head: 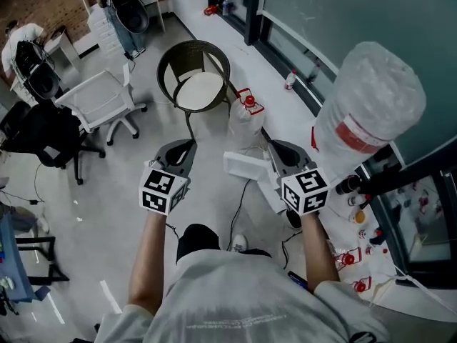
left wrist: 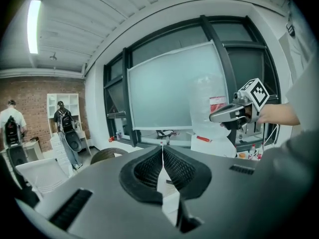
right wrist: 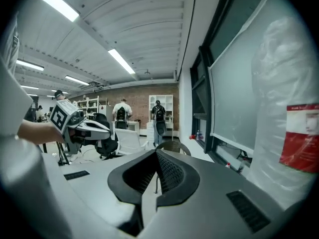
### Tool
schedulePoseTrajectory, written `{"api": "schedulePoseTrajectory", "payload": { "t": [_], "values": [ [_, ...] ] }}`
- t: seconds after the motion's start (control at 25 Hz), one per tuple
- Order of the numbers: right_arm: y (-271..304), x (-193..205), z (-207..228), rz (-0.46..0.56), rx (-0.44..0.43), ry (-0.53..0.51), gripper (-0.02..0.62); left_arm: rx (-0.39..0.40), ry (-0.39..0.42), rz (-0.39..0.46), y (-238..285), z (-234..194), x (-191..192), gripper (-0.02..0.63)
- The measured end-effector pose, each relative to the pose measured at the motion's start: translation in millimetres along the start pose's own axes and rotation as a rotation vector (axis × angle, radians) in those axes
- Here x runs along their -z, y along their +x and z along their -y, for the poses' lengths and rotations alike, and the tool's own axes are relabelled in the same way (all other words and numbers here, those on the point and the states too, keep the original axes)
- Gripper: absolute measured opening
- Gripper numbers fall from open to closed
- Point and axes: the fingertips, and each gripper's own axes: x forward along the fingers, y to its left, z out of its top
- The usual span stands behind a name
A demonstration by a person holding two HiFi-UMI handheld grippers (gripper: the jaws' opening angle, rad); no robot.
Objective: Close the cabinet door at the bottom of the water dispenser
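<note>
The water dispenser's big clear bottle [head: 368, 98] with a red label rises at the right, against the window wall; its dark body [head: 400, 191] shows below it. I cannot make out the bottom cabinet door in any view. My left gripper [head: 182, 147] and right gripper [head: 280, 148] are held side by side over the floor, left of the dispenser, both shut and empty. In the left gripper view the jaws [left wrist: 162, 151] meet, with the bottle [left wrist: 209, 108] and the right gripper [left wrist: 234, 112] ahead to the right. The right gripper view shows closed jaws [right wrist: 156, 156] and the bottle [right wrist: 289, 133] close at the right.
A round wicker chair [head: 194, 73] stands just ahead of the grippers. A white box [head: 246, 166] and cables lie on the floor between them. A white office chair [head: 100, 98] and a black one [head: 43, 134] stand at the left. Small bottles litter the floor by the dispenser [head: 353, 259].
</note>
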Motion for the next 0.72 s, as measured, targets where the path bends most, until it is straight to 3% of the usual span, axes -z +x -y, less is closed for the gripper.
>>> {"api": "schedulePoseTrajectory", "payload": {
  "t": [0.24,0.4,0.52,0.72],
  "values": [
    [55,12,28,-0.044,0.094,0.012,0.028,0.176,0.034,-0.011,82,-41,2,0.021],
    [94,14,49,-0.060,0.220,0.003,0.026,0.320,0.096,-0.015,138,-71,4,0.021],
    [112,21,60,-0.073,0.328,0.062,0.026,0.443,0.145,0.001,172,-85,4,0.021],
    [142,48,71,-0.105,0.423,0.181,0.028,0.600,0.186,-0.029,226,-98,33,0.023]
  ]
}}
